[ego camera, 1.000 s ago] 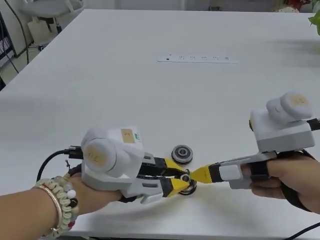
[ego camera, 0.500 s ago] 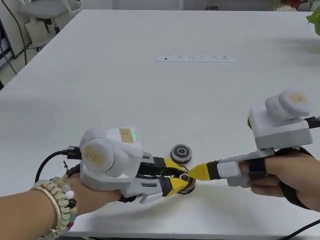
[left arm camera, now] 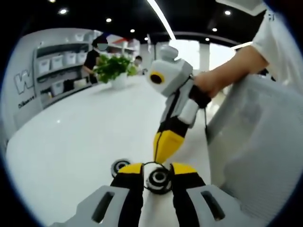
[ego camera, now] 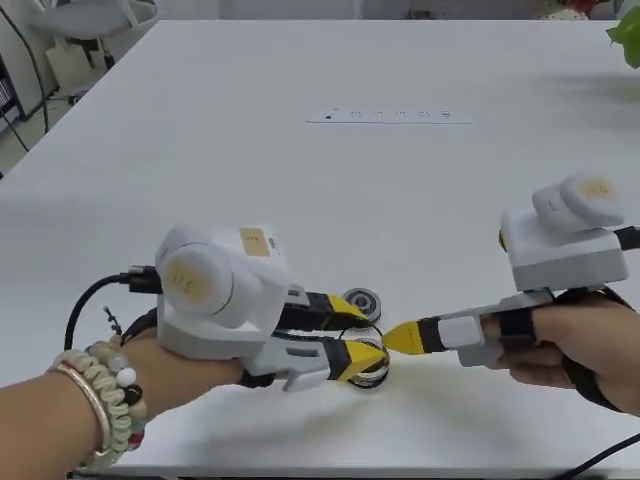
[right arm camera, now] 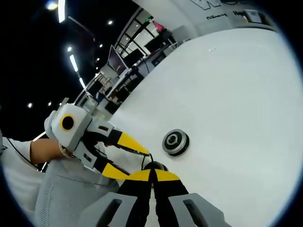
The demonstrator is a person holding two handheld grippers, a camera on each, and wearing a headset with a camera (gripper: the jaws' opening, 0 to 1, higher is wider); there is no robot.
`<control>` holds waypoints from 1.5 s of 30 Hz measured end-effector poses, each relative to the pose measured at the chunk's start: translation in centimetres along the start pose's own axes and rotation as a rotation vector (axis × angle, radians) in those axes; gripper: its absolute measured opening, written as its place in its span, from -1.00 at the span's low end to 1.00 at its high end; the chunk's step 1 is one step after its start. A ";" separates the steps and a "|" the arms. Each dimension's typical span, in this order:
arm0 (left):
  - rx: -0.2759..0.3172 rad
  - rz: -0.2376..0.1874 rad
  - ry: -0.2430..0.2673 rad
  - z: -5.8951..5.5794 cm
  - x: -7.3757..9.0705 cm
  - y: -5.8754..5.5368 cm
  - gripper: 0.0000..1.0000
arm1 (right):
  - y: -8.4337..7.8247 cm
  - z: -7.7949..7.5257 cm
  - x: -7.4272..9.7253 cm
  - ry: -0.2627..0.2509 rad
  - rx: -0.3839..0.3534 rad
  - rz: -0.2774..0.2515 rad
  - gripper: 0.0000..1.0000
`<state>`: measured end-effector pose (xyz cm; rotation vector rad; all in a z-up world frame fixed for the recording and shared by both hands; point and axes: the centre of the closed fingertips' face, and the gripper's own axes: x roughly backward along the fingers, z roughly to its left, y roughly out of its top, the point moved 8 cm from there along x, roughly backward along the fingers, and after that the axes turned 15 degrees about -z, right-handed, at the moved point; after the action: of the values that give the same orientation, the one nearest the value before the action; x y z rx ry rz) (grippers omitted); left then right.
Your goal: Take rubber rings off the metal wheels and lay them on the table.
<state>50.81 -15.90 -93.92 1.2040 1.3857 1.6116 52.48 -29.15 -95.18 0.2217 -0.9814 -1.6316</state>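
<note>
We see the left gripper (left arm camera: 157, 171) clamped on a wheel (left arm camera: 159, 178) near the front edge of the tabletop (ego camera: 420, 210). The right gripper (right arm camera: 151, 177) meets it tip to tip with its jaws pressed together, apparently pinching the thin black ring (ego camera: 373, 329) that loops up off that wheel. A second wheel (ego camera: 362, 302) lies flat just beyond, beside the left gripper's far jaw.

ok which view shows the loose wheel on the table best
The right gripper view: the loose wheel lies whole and unobstructed on the table. In the head view the left hand-held gripper hides part of it; in the left gripper view it sits small beside a jaw.
</note>
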 end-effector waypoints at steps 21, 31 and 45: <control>-0.094 -0.053 -0.089 -1.2 3.2 5.5 0.21 | 0.9 0.4 0.4 -0.003 0.063 -0.028 -1.00; -0.097 -0.057 0.032 -0.1 8.0 6.8 0.40 | 1.2 0.7 0.4 0.012 0.081 -0.041 -1.00; -0.037 -0.047 0.217 -1.3 13.8 5.3 0.62 | 2.4 1.6 0.7 0.027 0.076 -0.108 -1.00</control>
<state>45.34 -4.73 -85.90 0.9912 1.4988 1.7675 53.06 -29.00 -92.26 0.3530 -1.0271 -1.6863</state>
